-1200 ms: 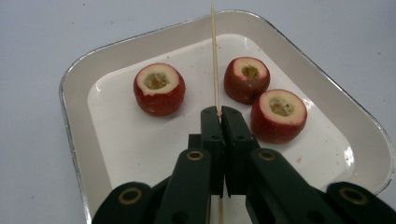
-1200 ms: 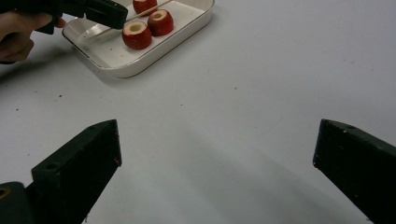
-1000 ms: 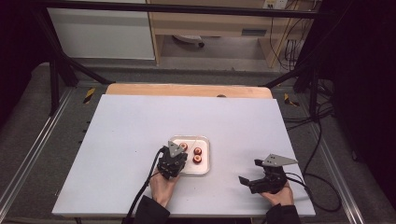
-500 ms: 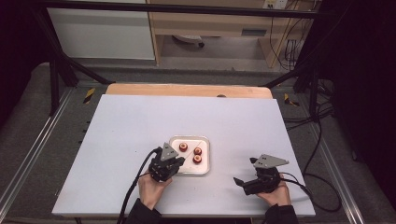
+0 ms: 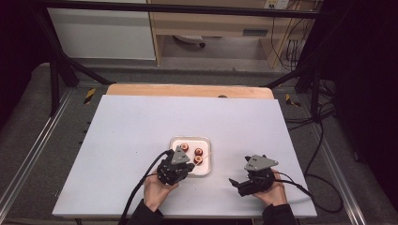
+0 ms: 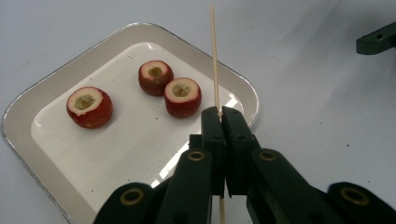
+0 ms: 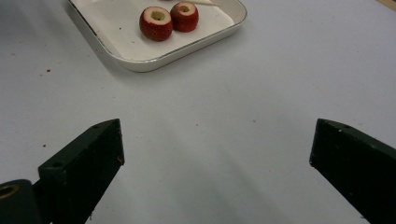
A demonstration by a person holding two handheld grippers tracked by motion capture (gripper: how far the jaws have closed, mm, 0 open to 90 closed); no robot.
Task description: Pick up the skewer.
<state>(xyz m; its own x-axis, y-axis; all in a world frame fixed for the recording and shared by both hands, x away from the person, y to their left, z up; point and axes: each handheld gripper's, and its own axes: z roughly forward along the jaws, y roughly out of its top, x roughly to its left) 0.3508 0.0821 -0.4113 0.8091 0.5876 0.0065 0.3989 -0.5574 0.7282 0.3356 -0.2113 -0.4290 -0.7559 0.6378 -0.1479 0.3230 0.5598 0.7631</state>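
On the white surface, a shallow white tray holding 3 cored red fruits. Left tongs clamped on a thin wooden skewer above the tray's edge; right tongs wide apart, holding nothing, beside the tray.

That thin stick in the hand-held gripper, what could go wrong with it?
1. The skewer is very thin, and the left hand-held gripper pinches it low down. A sideways push against a cored red fruit might bend or snap it.
2. The fruits sit loose on the tray, so a poke may roll one away; the right hand-held gripper is open on the table, steadying nothing.
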